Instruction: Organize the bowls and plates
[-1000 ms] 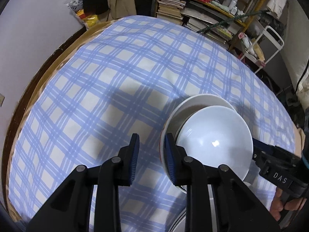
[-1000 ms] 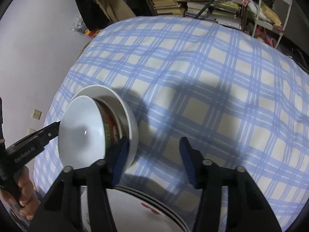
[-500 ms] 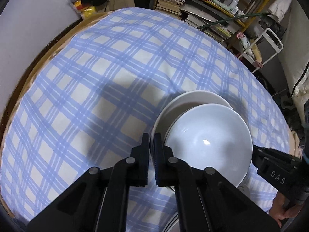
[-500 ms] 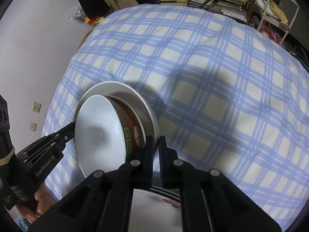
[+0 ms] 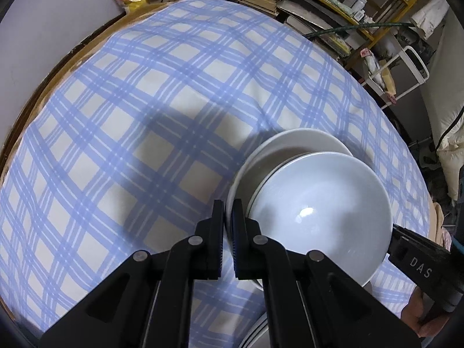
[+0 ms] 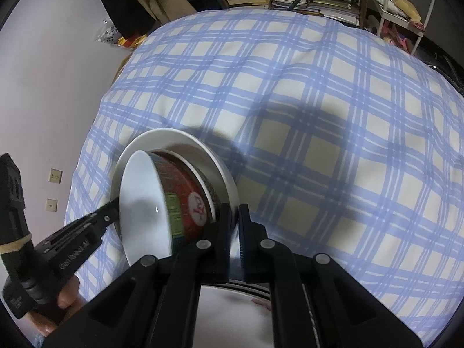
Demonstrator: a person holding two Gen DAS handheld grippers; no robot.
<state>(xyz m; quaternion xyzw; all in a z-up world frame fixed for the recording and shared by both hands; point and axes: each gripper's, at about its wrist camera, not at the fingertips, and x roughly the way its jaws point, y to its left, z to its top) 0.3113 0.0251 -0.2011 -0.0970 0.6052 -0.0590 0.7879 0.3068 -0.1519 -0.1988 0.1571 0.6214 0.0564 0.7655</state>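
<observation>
Blue-checked bench (image 5: pixel 150 133) carries little else; a plate stack (image 6: pixel 232 313) sits at 6 o'clock under the lifted load, bookshelves (image 5: pixel 319 5) at 1 o'clock, well apart. White plate (image 5: pixel 293 145) with a white-lined red bowl (image 6: pixel 185 200) in it hangs tilted above the bench: judged stiff, glazed, slippery, fragile, bowl liable to slide. Left tongs (image 5: pixel 228 217) and right tongs (image 6: pixel 234 223) have just closed, each pinching an opposite plate rim, the sensible hold.

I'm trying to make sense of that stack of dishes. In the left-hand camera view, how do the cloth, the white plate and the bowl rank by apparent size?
1. Checked tablecloth, by far the largest.
2. and 3. White plate and bowl: unsure. The bowl hides much of the plate and sits nearer the camera, so they look about alike.
</observation>
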